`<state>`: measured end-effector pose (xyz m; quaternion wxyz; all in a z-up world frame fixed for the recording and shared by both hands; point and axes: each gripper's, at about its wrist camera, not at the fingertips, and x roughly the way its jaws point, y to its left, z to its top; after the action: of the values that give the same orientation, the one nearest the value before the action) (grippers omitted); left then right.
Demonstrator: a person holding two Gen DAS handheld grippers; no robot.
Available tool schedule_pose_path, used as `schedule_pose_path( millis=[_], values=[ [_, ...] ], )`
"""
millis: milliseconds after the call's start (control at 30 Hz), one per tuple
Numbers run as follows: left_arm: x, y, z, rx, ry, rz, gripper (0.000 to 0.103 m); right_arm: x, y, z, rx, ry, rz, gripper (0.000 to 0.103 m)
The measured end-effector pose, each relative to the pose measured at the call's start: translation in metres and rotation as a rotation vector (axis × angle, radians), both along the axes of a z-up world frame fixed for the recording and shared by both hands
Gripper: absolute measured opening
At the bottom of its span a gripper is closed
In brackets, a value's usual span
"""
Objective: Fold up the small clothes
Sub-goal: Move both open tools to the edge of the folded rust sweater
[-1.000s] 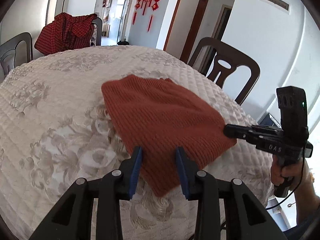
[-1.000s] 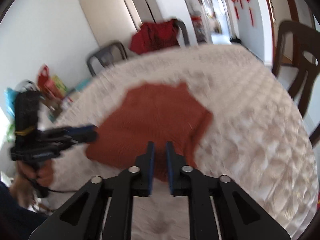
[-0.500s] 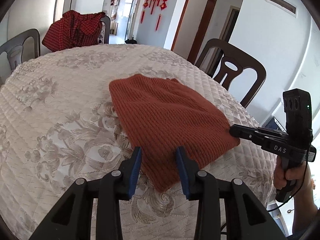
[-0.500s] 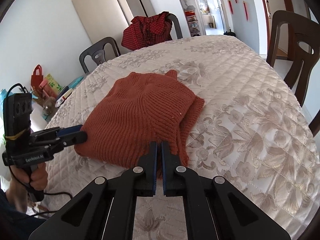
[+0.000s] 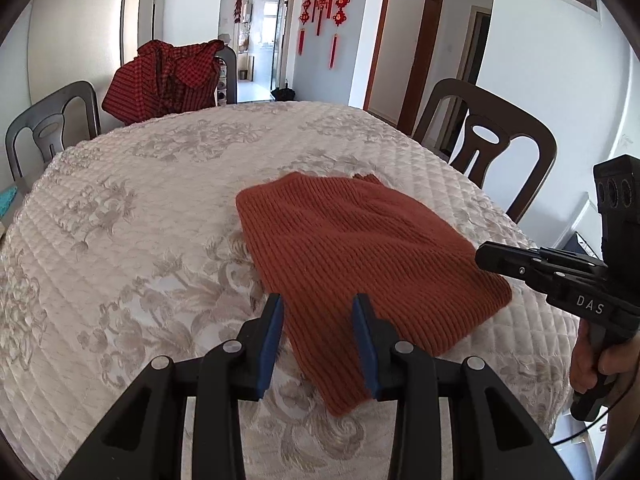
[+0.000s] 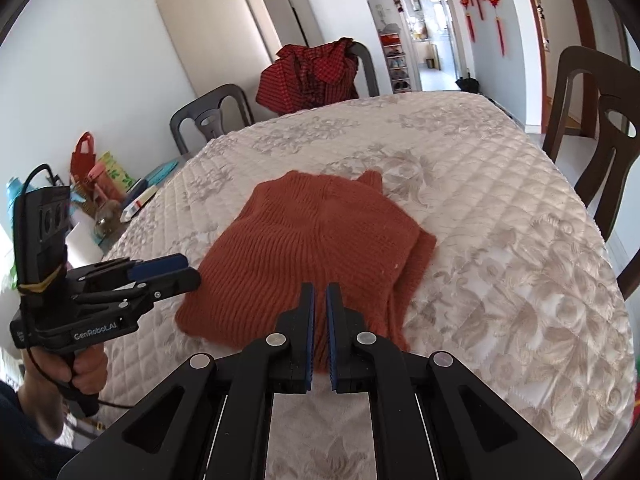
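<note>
Folded rust sweater (image 5: 360, 256) on the quilted tabletop (image 5: 132, 248)
Left tongs (image 5: 318, 320) spread wide over its near corner; right tongs (image 6: 320, 312) nearly clenched, gripping nothing.

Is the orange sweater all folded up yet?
Mostly. The orange sweater lies folded in a flat bundle on the table. Nothing is in hand: the left tongs are open, the right tongs nearly shut and empty. The red plaid garment on the chair looks unfolded.

Ribbed knit sweater (image 5: 360, 252) — quilted tablecloth (image 5: 140, 240)
</note>
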<state>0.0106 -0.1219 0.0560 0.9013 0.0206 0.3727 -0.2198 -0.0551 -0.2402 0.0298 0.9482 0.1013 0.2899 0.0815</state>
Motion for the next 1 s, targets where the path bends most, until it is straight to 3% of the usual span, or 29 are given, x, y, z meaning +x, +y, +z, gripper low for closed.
schedule_pose_path(
  millis=[233, 433, 667, 833, 1000],
  values=[
    [0.013, -0.004, -0.013, -0.011, 0.036, 0.005, 0.038, 0.021, -0.004, -0.014, -0.014, 0.061, -0.021, 0.005],
    [0.014, -0.001, -0.015, -0.036, 0.040, 0.006, 0.039, 0.022, -0.017, -0.020, 0.072, 0.066, 0.012, 0.005],
    [0.015, -0.002, -0.016, -0.040, 0.035, 0.001, 0.039, 0.023, -0.015, -0.019, 0.063, 0.065, 0.017, 0.005],
    [0.019, 0.014, -0.010, -0.109, 0.059, 0.003, 0.039, 0.023, -0.025, -0.017, 0.131, 0.087, 0.009, 0.005],
    [0.025, 0.030, -0.004, -0.146, 0.049, 0.048, 0.039, 0.019, -0.029, -0.008, 0.135, 0.074, -0.031, 0.005]
  ],
)
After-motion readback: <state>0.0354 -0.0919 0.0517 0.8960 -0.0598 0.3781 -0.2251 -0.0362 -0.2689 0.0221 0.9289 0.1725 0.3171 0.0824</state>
